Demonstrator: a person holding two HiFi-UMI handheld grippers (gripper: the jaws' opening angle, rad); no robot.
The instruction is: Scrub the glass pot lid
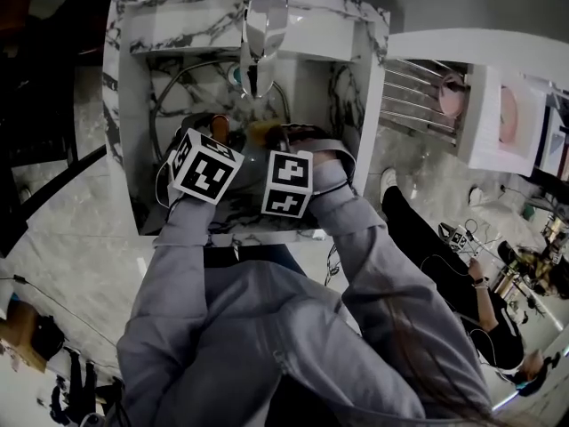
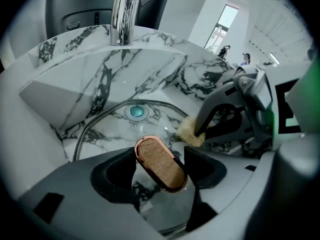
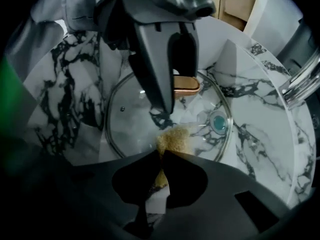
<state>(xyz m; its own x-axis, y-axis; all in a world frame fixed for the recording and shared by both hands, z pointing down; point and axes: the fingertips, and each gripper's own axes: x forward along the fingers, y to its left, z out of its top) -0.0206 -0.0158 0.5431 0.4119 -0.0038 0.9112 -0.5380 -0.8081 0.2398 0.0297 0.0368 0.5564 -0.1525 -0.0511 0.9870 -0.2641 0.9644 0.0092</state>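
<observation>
Lying in the marble sink (image 3: 260, 134), over the teal drain (image 3: 218, 122) and under both tools: glass pot lid (image 3: 130, 119). Left gripper (image 2: 161, 168) clamped wide across the lid's bronze-rimmed handle (image 2: 161, 164). Right gripper (image 3: 162, 159) pinched almost fully closed on a yellow scrub pad (image 3: 175, 139), pressed to the glass just right of the handle.

White, dark-veined marble sink (image 2: 65, 79), glass pot lid (image 3: 125, 124) in its basin over the teal drain (image 3: 218, 122)
</observation>
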